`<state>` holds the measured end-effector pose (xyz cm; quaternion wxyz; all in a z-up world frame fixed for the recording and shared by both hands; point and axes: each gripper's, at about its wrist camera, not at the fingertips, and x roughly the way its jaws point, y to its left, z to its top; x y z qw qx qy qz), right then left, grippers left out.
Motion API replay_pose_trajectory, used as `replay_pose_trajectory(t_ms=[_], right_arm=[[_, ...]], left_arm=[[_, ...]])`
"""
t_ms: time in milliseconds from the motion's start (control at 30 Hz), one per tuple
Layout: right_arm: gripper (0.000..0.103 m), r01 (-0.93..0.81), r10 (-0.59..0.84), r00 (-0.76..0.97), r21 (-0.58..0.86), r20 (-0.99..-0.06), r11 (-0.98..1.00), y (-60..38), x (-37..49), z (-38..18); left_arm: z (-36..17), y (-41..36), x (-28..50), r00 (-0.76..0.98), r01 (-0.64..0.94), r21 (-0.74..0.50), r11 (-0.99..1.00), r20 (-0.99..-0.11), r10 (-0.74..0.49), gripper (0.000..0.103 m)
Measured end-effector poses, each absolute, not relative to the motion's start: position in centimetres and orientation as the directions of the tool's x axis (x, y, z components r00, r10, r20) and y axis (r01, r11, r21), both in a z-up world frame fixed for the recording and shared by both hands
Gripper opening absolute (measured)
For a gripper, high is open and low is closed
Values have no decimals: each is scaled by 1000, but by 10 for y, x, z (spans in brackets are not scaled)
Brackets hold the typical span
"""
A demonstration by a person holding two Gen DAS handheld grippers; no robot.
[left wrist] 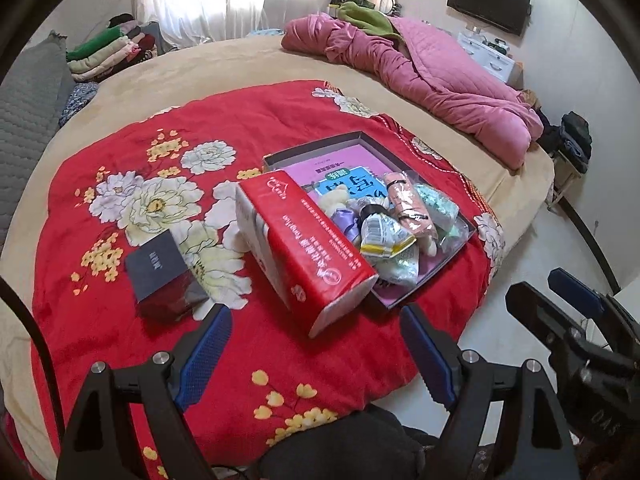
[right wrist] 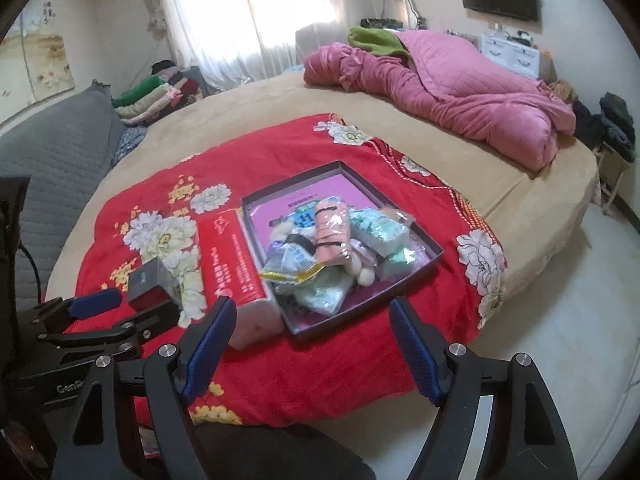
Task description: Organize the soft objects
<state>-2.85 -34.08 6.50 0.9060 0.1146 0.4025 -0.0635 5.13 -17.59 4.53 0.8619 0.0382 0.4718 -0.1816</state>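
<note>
A shallow dark box (left wrist: 320,145) (right wrist: 292,178) lies on the red flowered blanket (left wrist: 120,312) (right wrist: 360,360) and holds several soft packets, among them a pink roll (left wrist: 404,200) (right wrist: 332,232) and a yellow-edged pouch (left wrist: 384,236) (right wrist: 292,268). A red tissue pack (left wrist: 304,248) (right wrist: 232,260) leans on the box's left rim. A small dark box (left wrist: 160,272) (right wrist: 146,284) lies left of it. My left gripper (left wrist: 316,352) is open and empty, just short of the tissue pack. My right gripper (right wrist: 312,344) is open and empty before the box's near corner.
A pink quilt (left wrist: 440,80) (right wrist: 460,100) lies bunched at the far right of the tan bed (left wrist: 240,64). Folded clothes (left wrist: 108,48) (right wrist: 156,96) are stacked at the back left. A grey cushion (right wrist: 52,152) is at left. White floor (right wrist: 560,320) is at right.
</note>
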Motion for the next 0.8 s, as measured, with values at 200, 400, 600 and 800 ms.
replay_pose_trajectory(t_ms=[200, 400, 600, 800], right_arm=[[80, 236, -63, 670, 132, -739, 963, -323, -49, 57], [80, 260, -73, 666, 139, -742, 955, -322, -59, 49], [80, 281, -97, 647, 119, -757, 952, -326, -67, 43], [80, 287, -109, 638, 104, -763, 952, -323, -69, 40]], left_arm=[[43, -165, 33, 506, 340, -106, 934, -817, -277, 85], [39, -158, 22, 517, 331, -93, 939, -814, -263, 85], [34, -148, 15, 524, 305, -96, 948, -814, -251, 86], [29, -145, 9, 525, 304, -78, 950, -818, -235, 86]])
